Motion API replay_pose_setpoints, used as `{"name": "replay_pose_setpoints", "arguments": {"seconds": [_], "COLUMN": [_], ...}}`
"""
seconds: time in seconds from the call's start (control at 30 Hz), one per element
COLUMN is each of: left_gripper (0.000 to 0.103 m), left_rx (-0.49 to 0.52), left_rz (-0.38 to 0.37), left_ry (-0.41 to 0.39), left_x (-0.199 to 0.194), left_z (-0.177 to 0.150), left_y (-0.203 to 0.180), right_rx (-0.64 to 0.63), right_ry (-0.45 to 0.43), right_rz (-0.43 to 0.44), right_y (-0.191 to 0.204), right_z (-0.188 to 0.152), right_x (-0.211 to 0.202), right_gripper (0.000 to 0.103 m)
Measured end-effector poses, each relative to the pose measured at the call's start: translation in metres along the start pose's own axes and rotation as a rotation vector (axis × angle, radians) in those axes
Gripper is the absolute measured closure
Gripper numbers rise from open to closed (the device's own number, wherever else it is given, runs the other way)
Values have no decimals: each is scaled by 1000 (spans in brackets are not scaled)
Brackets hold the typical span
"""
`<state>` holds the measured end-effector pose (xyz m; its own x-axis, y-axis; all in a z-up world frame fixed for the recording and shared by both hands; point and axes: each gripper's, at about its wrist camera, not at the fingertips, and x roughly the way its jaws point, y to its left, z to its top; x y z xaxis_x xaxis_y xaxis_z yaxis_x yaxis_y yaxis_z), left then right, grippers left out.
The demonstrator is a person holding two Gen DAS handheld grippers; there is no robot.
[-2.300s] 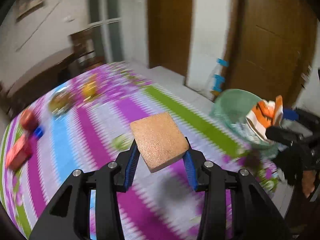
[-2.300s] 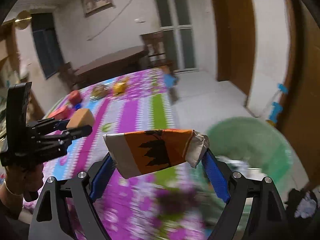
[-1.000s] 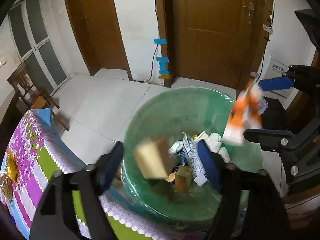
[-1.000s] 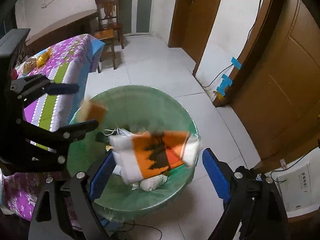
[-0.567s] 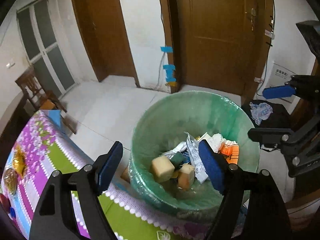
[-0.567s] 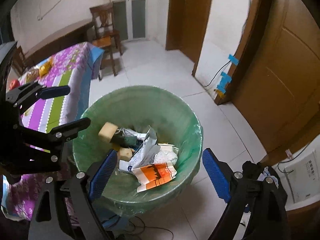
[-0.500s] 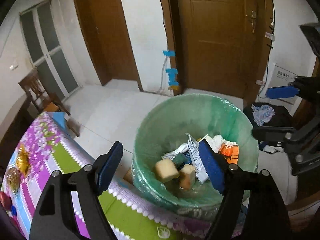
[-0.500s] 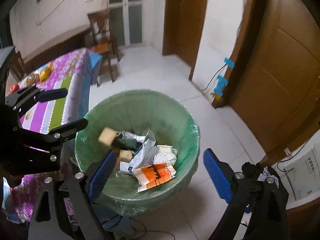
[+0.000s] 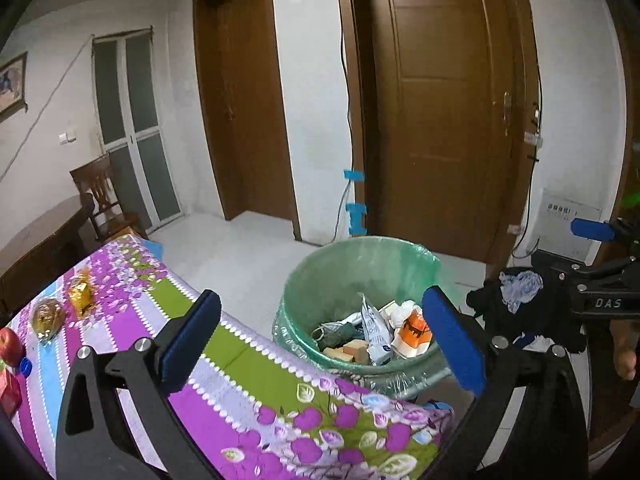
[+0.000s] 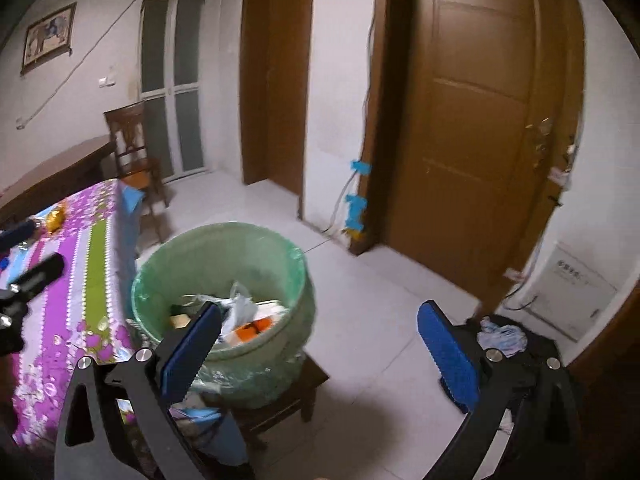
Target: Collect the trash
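A green-lined trash bin [image 9: 352,264] [image 10: 224,248] stands on a low wooden stool beside the table. Inside lie tan sponge blocks [image 9: 354,349], an orange-and-white wrapper [image 9: 414,330] [image 10: 254,328] and white paper scraps. My left gripper [image 9: 320,336] is open and empty, raised over the table's corner and facing the bin. My right gripper [image 10: 316,344] is open and empty, raised above the floor to the right of the bin. The right gripper's blue pad also shows at the right edge of the left wrist view [image 9: 592,230].
The table with a purple, green and blue striped cloth [image 9: 248,384] holds gold-wrapped snacks [image 9: 80,294], an apple [image 9: 10,346] and a red box. A wooden chair [image 10: 134,148], brown doors [image 9: 440,100], a dark cloth pile [image 10: 508,338] and white tiled floor surround the bin.
Both grippers let go of the sponge block and the orange wrapper, which fell into the bin. Since then both grippers have pulled back and tilted up, so the bin looks smaller and lower.
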<state>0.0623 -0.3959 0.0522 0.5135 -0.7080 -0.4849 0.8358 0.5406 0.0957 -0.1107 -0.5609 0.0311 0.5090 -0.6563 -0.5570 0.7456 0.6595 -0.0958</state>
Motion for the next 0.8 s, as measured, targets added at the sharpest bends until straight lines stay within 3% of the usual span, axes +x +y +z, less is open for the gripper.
{"name": "replay_pose_setpoints", "arguments": {"seconds": [0.1, 0.2, 0.37, 0.57, 0.8], "left_gripper": [6, 6, 6, 6, 6], "left_rx": [-11, -21, -27, -30, -56], "left_rz": [20, 27, -33, -25, -2], "left_ry": [-46, -66, -59, -30, -9], "left_x": [-17, -27, -34, -28, -25], "left_z": [-7, -18, -36, -51, -56], "left_y": [0, -5, -11, -11, -9], "right_rx": [-4, 23, 43, -3, -74], "right_ry": [-39, -15, -60, -128, -133], "right_rz": [-49, -10, 33, 63, 59], "right_y": [0, 0, 0, 13, 27], "right_z": [-12, -26, -42, -52, -56], "right_x": [-14, -22, -32, -42, -41], "right_gripper": [5, 5, 5, 5, 5]}}
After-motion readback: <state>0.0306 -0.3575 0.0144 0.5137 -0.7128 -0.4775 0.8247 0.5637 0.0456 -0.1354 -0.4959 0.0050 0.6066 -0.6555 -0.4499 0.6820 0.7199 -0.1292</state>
